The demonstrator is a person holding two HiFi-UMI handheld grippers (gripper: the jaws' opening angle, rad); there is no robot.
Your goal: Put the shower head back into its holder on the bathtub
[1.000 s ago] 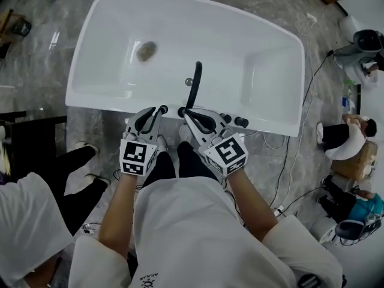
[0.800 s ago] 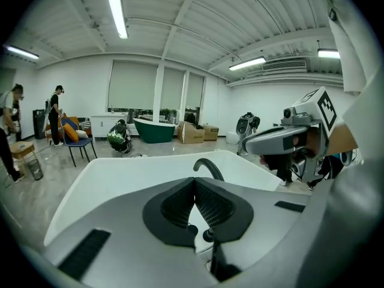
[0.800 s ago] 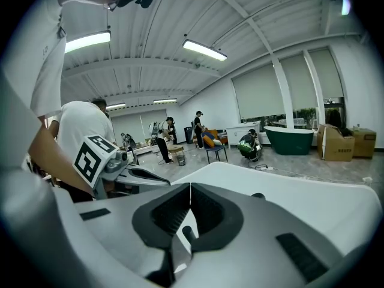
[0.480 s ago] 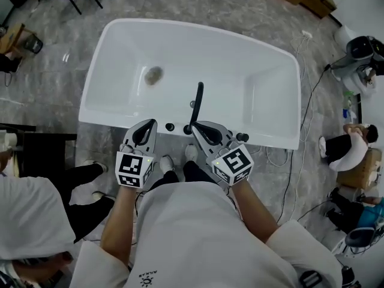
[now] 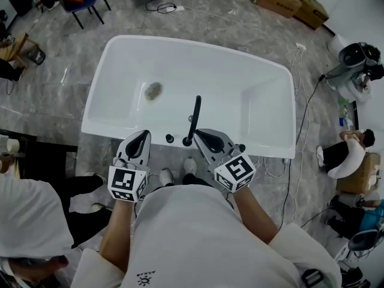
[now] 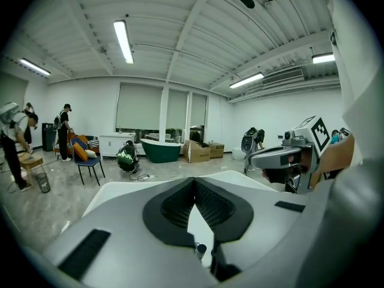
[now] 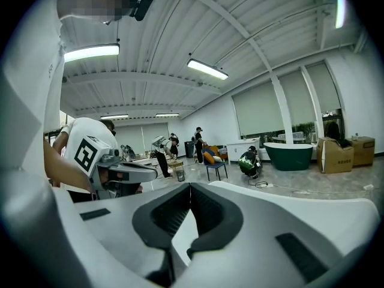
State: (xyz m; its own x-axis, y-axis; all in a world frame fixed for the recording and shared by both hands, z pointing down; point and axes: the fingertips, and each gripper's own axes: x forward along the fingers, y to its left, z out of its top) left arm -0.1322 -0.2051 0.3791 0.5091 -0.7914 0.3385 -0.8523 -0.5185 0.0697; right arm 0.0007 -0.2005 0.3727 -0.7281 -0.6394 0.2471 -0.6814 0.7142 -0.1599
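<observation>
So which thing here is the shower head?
Start at the big white bathtub. On its near rim sits the shower head, a long, slim black wand. The black knobs beside it are short and round.

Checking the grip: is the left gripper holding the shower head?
No, the left gripper shows jaws shut with nothing between them.

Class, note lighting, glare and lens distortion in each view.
Head view: even light, only soft shading inside the glossy white bathtub. Left gripper view: strong fisheye curving, black corners, long ceiling strip light glaring. Right gripper view: same curving, bright strip light.
</observation>
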